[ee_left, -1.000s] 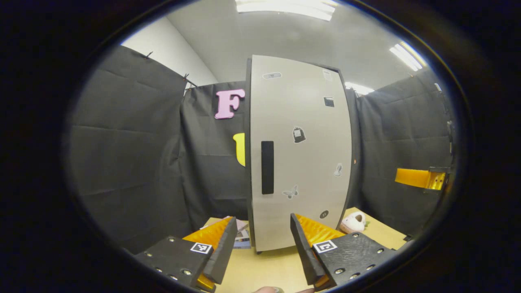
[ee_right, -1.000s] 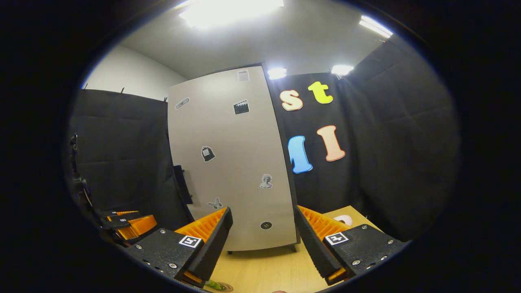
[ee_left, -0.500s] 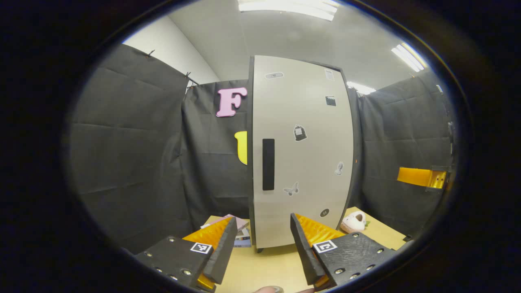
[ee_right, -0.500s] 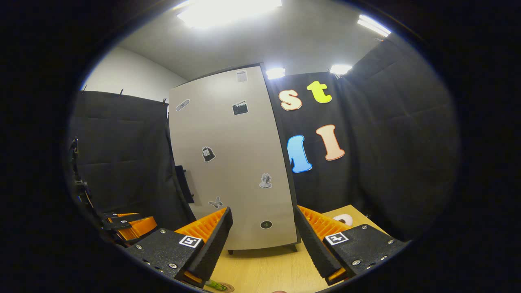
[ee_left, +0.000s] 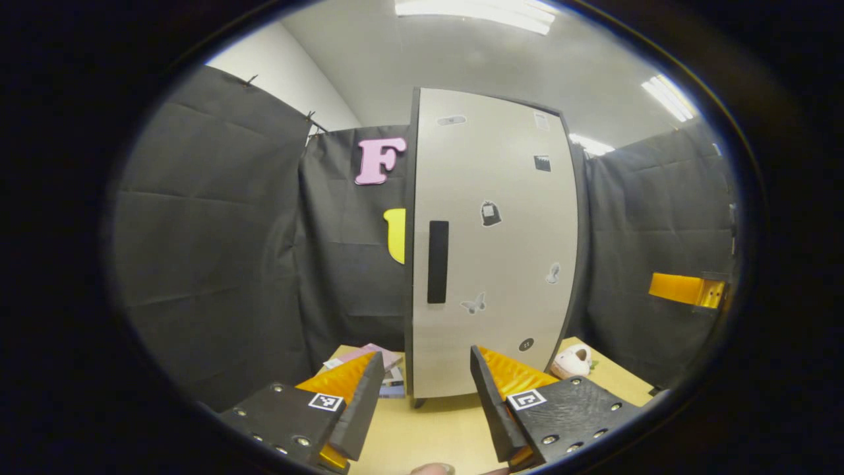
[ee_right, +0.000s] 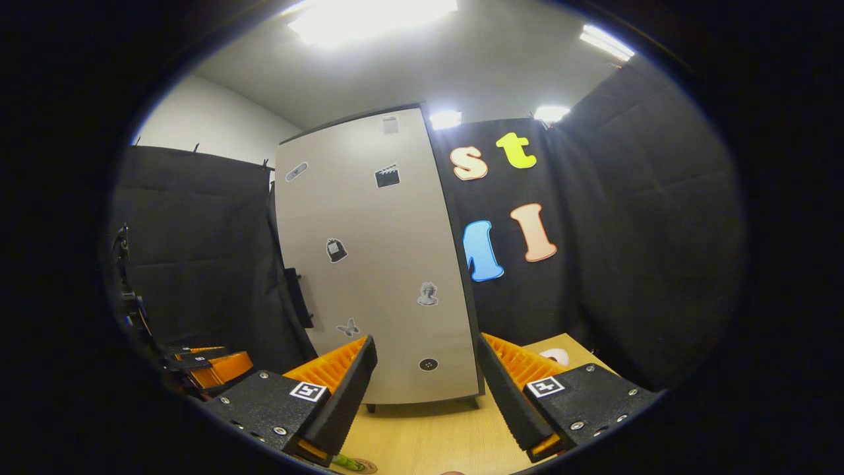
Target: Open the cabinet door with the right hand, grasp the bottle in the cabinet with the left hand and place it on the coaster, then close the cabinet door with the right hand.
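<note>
1. Cabinet door (ee_left: 494, 244) is closed, so nothing is done yet; the bottle is presumably inside, unseen.
2. Both hand-held grippers, left (ee_left: 422, 402) and right (ee_right: 425, 396), hover released and empty over the counter (ee_left: 428, 429).
3. Handle (ee_left: 438, 262) beyond is untouched.
</note>
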`<state>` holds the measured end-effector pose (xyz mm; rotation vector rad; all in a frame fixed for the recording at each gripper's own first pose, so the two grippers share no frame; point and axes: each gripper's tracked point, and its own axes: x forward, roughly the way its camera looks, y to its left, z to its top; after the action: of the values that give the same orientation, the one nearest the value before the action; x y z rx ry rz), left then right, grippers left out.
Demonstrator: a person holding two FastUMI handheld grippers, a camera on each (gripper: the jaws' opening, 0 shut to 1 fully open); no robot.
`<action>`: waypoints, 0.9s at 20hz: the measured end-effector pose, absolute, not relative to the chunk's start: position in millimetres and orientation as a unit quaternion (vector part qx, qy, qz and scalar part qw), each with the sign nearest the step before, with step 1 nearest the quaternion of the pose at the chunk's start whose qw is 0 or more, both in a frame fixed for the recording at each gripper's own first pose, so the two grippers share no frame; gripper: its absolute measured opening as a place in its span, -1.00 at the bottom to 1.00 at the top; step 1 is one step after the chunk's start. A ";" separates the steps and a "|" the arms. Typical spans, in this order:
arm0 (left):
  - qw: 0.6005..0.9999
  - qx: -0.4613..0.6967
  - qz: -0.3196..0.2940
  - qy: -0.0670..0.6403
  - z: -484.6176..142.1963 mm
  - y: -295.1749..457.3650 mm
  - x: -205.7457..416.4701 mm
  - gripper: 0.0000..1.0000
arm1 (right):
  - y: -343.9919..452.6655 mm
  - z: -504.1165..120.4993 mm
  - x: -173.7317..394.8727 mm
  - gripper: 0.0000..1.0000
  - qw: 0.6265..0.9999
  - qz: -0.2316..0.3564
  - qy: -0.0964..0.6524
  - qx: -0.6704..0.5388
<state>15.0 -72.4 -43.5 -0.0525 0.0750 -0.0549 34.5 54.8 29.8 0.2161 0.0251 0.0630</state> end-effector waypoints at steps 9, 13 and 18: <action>0.999 -0.024 -0.028 0.035 -40.8 -71.5 15.5 0.49 | 54.3 29.4 35.2 0.89 0.994 0.030 0.013 0.105; 0.999 -0.025 -0.025 0.034 -40.7 -71.1 15.0 0.49 | 54.4 30.0 35.2 0.89 0.994 0.031 0.011 0.106; 0.999 -0.024 -0.022 0.038 -42.7 -70.0 15.0 0.49 | 54.4 28.0 35.4 0.89 0.994 0.030 0.017 0.106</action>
<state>15.0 -70.0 -42.7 -0.0489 0.0763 -0.0434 35.4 54.4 28.0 0.2115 0.0331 0.0605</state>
